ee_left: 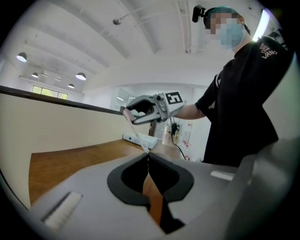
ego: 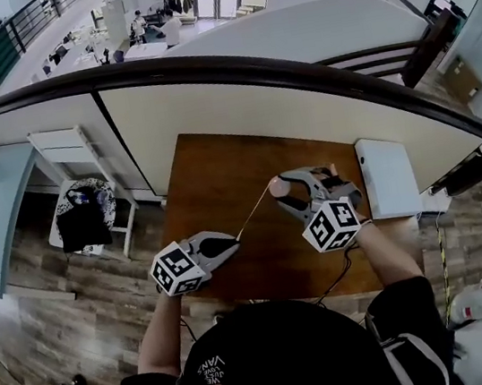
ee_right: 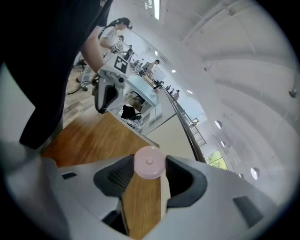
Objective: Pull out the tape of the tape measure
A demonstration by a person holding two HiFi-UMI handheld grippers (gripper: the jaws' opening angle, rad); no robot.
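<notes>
A small round pink tape measure (ego: 278,187) is held above the brown table (ego: 210,169), with my right gripper (ego: 285,194) shut on it. In the right gripper view its pink case (ee_right: 149,161) sits pinched between the two dark pads. A thin white tape (ego: 253,212) runs slantwise from the case down to my left gripper (ego: 234,244), which is shut on the tape's end. From the left gripper view the tape (ee_left: 136,136) rises from the closed jaws to the case (ee_left: 126,114) in the right gripper (ee_left: 129,116).
A flat white box (ego: 386,175) lies at the table's right edge, beside the right gripper. A dark rail (ego: 203,68) and a cream wall run behind the table. A white chair with dark clothing (ego: 86,216) stands to the left on the wooden floor.
</notes>
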